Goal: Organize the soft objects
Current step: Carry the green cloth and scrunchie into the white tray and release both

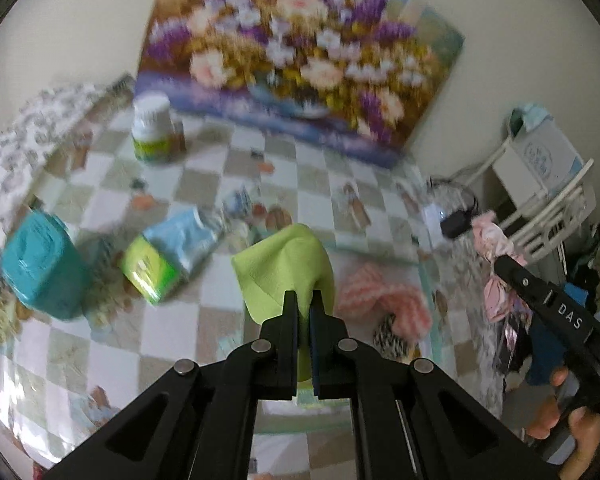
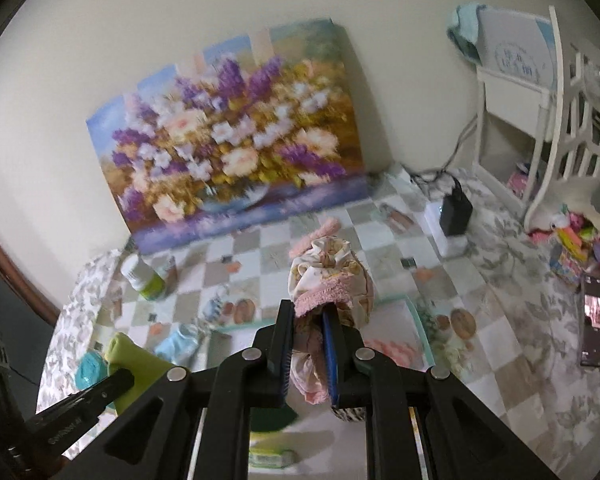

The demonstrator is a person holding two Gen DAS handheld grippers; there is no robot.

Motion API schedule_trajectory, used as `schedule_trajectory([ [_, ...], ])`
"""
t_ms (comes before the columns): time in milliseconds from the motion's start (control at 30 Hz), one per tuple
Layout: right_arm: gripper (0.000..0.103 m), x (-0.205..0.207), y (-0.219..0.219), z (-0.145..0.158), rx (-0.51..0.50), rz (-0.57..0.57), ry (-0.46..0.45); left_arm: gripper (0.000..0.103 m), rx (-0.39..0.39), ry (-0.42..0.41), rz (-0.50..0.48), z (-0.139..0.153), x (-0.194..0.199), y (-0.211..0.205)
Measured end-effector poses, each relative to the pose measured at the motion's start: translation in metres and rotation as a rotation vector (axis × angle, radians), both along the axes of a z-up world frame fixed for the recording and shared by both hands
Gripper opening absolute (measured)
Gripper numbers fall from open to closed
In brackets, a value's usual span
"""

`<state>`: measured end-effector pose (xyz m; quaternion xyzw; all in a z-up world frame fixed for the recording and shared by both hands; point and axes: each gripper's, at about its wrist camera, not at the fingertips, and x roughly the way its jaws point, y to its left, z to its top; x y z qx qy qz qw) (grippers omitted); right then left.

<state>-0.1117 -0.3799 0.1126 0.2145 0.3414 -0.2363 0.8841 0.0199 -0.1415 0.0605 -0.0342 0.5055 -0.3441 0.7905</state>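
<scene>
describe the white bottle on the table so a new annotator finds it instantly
Start at the big floral painting leaning on the wall. Just off its lower left corner, on the checkered tablecloth, stands the white bottle, upright. Its green label band sets it apart.

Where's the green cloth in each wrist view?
Left wrist: green cloth at centre, pinched in the left tongs.
Right wrist: green cloth at lower left, at the tip of the left tongs.
Shared landmark: flower painting leaning on the wall.
</scene>
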Motion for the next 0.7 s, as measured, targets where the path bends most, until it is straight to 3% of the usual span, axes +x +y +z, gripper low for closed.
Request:
schedule_trajectory([
  [367,0.015,-0.001,-0.008,-0.044,0.101,-0.013,0.115,0.005,0.166,0.177,-0.123,-0.064,-0.025,-0.037],
  [700,0.016,0.017,-0.001,-0.102,0.206,0.043,0.260,0.005,0.291,0.264,-0.080,-0.118,-0.016,-0.047],
])
